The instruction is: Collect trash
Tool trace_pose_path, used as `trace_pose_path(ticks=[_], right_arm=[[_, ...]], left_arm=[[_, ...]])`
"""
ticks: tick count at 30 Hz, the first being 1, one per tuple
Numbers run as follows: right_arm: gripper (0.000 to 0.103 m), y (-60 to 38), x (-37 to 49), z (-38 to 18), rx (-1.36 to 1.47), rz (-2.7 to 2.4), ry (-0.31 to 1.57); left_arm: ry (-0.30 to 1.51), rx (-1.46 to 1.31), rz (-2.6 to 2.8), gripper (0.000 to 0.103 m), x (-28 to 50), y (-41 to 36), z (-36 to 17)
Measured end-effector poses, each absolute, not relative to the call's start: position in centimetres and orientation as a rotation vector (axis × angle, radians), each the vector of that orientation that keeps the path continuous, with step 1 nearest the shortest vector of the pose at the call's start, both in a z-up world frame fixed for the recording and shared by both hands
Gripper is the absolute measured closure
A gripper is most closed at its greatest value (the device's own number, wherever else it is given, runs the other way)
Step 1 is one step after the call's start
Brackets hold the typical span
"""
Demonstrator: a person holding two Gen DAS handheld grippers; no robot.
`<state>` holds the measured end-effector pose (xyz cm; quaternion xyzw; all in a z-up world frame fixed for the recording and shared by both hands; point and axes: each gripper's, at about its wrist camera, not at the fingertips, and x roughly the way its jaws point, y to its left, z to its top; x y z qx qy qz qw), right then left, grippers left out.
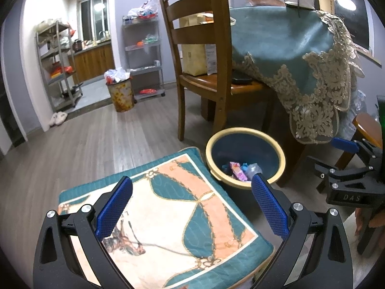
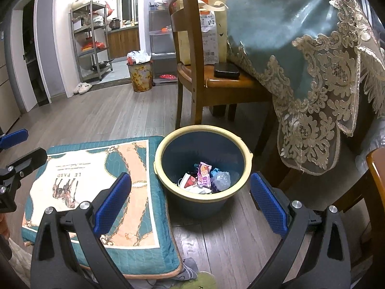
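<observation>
A blue bin with a cream rim (image 1: 281,155) (image 2: 158,149) stands on the floor beside a cushion. Several crumpled wrappers (image 1: 237,169) (image 2: 204,178) lie at its bottom. My left gripper (image 1: 192,192) is open and empty above the cushion (image 1: 168,216), left of the bin. My right gripper (image 2: 191,187) is open and empty, held just above and in front of the bin. The right gripper also shows at the right edge of the left wrist view (image 1: 346,159), and the left gripper at the left edge of the right wrist view (image 2: 14,144).
A teal and peach cushion (image 2: 96,180) lies on the wood floor. A wooden chair (image 2: 192,72) and a table with a teal lace cloth (image 2: 300,36) stand behind the bin. A full patterned bin (image 1: 120,91) and metal shelves (image 1: 57,62) are far back.
</observation>
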<state>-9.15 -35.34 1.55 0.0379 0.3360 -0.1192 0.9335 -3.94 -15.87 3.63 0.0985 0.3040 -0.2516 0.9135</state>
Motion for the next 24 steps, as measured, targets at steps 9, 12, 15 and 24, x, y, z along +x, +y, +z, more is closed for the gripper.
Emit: trace_pose_path(ticks=[9, 12, 15, 24], right_arm=[[0.006, -35.3, -9.2, 1.4, 0.086, -0.249, 0.69], [0.006, -35.4, -9.3, 1.4, 0.091, -0.251, 0.689], [0.006, -35.4, -9.4, 1.4, 0.091, -0.253, 0.691], [0.006, -35.7, -9.3, 1.3, 0.112, -0.259, 0.701]], left_arm=[[0.613, 0.189, -0.527, 0.005, -4.2, -16.2, 3.8], [0.602, 0.212, -0.536, 0.005, -4.3, -16.5, 3.7], [0.599, 0.239, -0.553, 0.005, -4.5, -17.1, 3.6], [0.625, 0.25, -0.556, 0.005, -4.1, -17.4, 3.3]])
